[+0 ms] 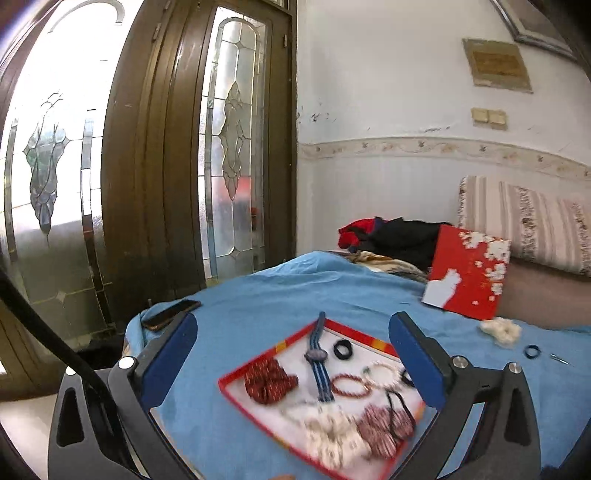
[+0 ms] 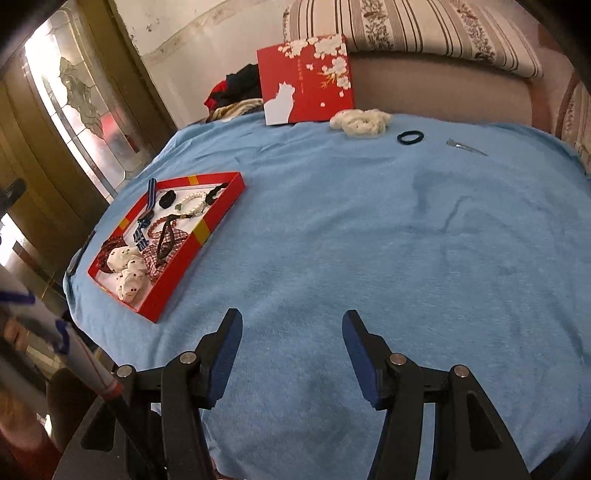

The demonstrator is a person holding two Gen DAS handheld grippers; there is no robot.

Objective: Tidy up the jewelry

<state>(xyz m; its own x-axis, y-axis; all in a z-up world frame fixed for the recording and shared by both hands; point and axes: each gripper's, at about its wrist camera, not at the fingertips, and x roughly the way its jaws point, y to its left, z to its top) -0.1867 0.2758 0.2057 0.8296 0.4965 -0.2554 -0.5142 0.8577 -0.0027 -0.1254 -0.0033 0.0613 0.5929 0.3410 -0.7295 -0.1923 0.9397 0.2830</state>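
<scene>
A shallow red tray (image 1: 227, 387) (image 2: 207, 225) lies on the blue cloth, holding several scrunchies, bead bracelets, hair ties and a striped blue band. My left gripper (image 1: 293, 325) hovers over it, open wide, nothing between its blue pads. My right gripper (image 2: 291, 325) stands open above bare blue cloth to the right of the tray, holding nothing. Loose on the cloth far from the tray lie a cream scrunchie (image 2: 360, 122) (image 1: 500, 330), a dark hair tie (image 2: 410, 137) (image 1: 532, 350) and a thin metal hair clip (image 2: 465, 146) (image 1: 559, 359).
The red lid (image 2: 306, 79) (image 1: 467, 275) with white flowers and a cat leans against a brown cushion. A phone (image 1: 171, 314) rests at the cloth's left edge. Dark and red clothes (image 1: 391, 234) are piled behind; a striped pillow (image 2: 413, 31) and glass doors (image 1: 147, 147) border the area.
</scene>
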